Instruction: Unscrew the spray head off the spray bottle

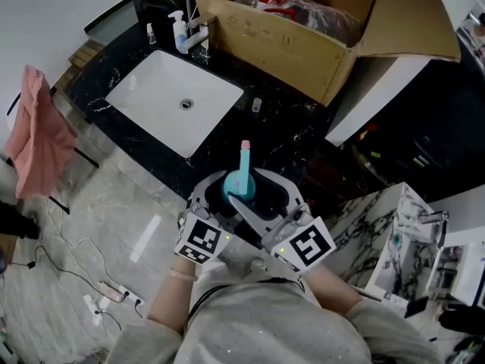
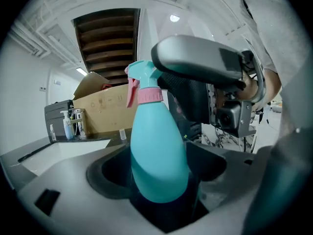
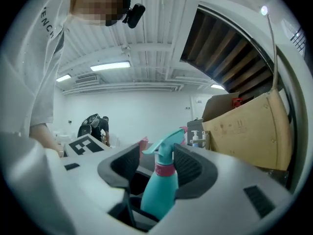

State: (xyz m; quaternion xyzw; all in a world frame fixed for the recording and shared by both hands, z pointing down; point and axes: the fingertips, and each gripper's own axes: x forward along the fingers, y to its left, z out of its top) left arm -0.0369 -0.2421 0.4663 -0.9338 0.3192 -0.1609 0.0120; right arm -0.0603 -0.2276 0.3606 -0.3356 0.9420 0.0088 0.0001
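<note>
A teal spray bottle (image 1: 232,188) with a teal spray head (image 1: 244,160) and a pink collar (image 2: 149,96) is held in the air between both grippers, over the floor in front of the counter. My left gripper (image 2: 159,168) is shut on the bottle's round body (image 2: 159,151), which sits deep between its jaws. The right gripper (image 3: 159,163) reaches in from the other side and brackets the neck and spray head (image 3: 168,143). Its jaws stand open, with a gap beside the collar (image 3: 165,169). In the left gripper view the right gripper (image 2: 205,67) looms just behind the spray head.
A white sink (image 1: 174,101) is set in a black counter, with a pump bottle (image 1: 179,32) by the tap and a small clear cup (image 1: 256,105). An open cardboard box (image 1: 303,36) stands behind. A pink cloth (image 1: 34,131) hangs at the left; cables (image 1: 106,290) lie on the floor.
</note>
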